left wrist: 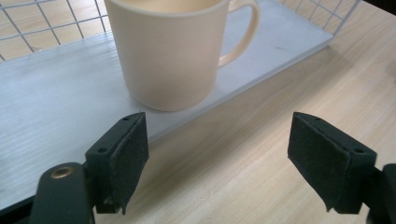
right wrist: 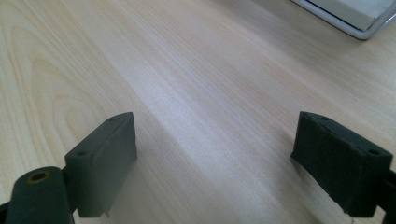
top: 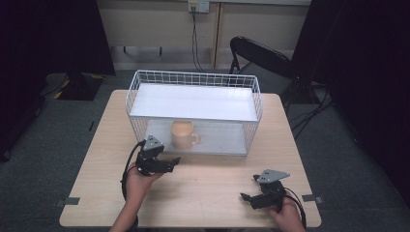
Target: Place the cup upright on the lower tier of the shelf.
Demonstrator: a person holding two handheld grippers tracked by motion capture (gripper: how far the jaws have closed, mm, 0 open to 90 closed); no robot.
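One cream-coloured, glossy ceramic-looking mug with a loop handle [top: 183, 134] is the thing in hand: in the high view it stands upright just left of centre, on the lower pale grey shelf board of the white wire two-tier rack [top: 255, 104], near that board's front edge and under the upper white shelf. The left gripper [top: 171, 162] sits just below and left of it on the light wood-grain table [top: 212, 193], jaws spread wide with nothing between them; in the left gripper view the mug [left wrist: 173, 56] rises at upper centre, clear of both black padded fingers [left wrist: 133, 149], handle turned toward the upper right. Judging by its thick wall and smooth glaze, it is probably rigid, moderately heavy for its size, somewhat slippery and liable to chip if knocked against the wire or the shelf above. The best hold would seem to be across the round body low down, or over the rim with one pad inside, rather than on the thin handle, where it could swing. The right gripper [top: 249, 195] rests at the lower right of the high view, apart from the rack, its jaws likewise spread over bare wood in the right gripper view [right wrist: 215, 168]. Whether the mug holds anything cannot be told: its rim is cut off at the top of the left gripper view, and in the high view the upper shelf hides its mouth.
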